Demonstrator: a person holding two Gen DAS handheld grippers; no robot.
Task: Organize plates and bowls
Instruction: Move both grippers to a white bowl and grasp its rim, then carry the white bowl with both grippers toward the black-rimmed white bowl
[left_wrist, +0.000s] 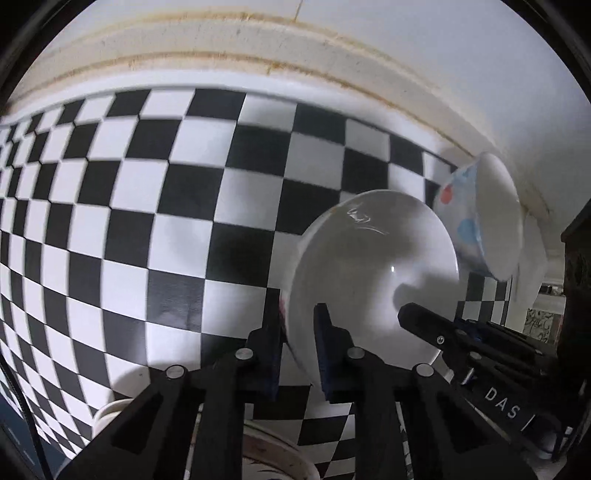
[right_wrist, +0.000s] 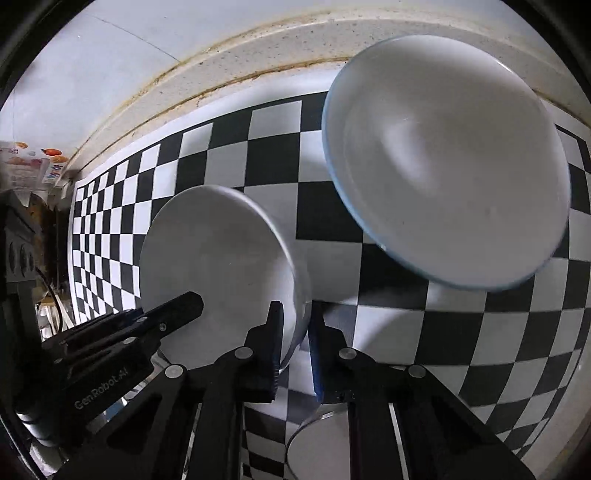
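My left gripper (left_wrist: 300, 332) is shut on the rim of a white bowl (left_wrist: 369, 266), held tilted above the checkered cloth (left_wrist: 147, 184). My right gripper (right_wrist: 295, 328) is shut on the rim of a white bowl (right_wrist: 214, 266), also tilted over the cloth (right_wrist: 424, 332). Each gripper shows in the other's view, the right one at lower right (left_wrist: 424, 321) and the left one at lower left (right_wrist: 184, 306). A bowl with blue and red dots (left_wrist: 480, 221) stands tilted behind the left bowl. A large bowl with a blue rim (right_wrist: 443, 162) fills the upper right of the right wrist view.
A cream raised counter edge (left_wrist: 221, 48) and white wall run behind the cloth. A plate with a dark rim pattern (left_wrist: 273, 458) and a pale rim (left_wrist: 107, 410) lie under the left gripper. A round metal-rimmed dish (right_wrist: 317, 443) lies under the right gripper. Dark furniture (right_wrist: 22, 240) is at left.
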